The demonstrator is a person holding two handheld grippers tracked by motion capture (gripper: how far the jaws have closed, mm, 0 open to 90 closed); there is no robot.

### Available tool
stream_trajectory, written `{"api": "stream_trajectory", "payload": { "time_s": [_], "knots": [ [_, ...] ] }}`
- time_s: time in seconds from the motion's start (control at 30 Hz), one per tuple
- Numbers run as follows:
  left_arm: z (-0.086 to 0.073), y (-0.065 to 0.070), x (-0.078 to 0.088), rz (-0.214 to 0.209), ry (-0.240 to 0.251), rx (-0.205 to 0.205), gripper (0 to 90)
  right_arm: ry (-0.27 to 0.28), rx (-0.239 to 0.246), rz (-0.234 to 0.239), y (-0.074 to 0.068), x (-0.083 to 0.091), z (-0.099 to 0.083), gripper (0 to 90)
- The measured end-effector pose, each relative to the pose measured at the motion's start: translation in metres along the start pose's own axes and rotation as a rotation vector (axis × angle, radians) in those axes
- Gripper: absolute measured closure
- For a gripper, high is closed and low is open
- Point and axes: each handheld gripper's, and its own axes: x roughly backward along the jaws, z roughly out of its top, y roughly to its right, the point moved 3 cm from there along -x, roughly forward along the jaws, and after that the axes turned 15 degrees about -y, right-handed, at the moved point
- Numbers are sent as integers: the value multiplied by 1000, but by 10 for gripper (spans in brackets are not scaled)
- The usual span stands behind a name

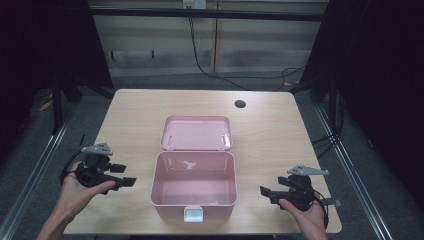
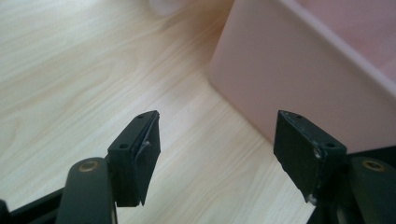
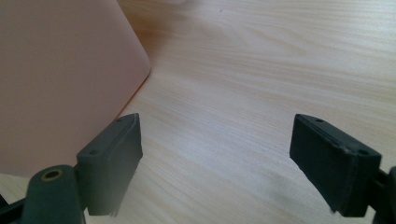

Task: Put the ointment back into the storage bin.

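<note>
Light wooden table (image 1: 150, 107), rounded corners, cable hole (image 1: 240, 104) near far edge. Beyond table: grey floor, dark curtains at sides, cables along back wall. Pink plastic box (image 1: 194, 192) at table centre near front edge, lid (image 1: 196, 133) open and lying back, white latch (image 1: 194, 214) at front. Left gripper (image 1: 131, 182) beside box left wall, jaws apart, holding nothing. Right gripper (image 1: 263, 190) beside box right wall, jaws wide apart, holding nothing. Bare tabletop on both sides and behind lid.
</note>
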Motion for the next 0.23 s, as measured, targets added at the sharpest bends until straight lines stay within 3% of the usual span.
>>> {"api": "stream_trajectory", "payload": {
  "time_s": [0.23],
  "knots": [
    [-10, -7, -23, 14, -32, 24, 317, -11, -3, -21, 1, -4, 0, 167]
  ]
}}
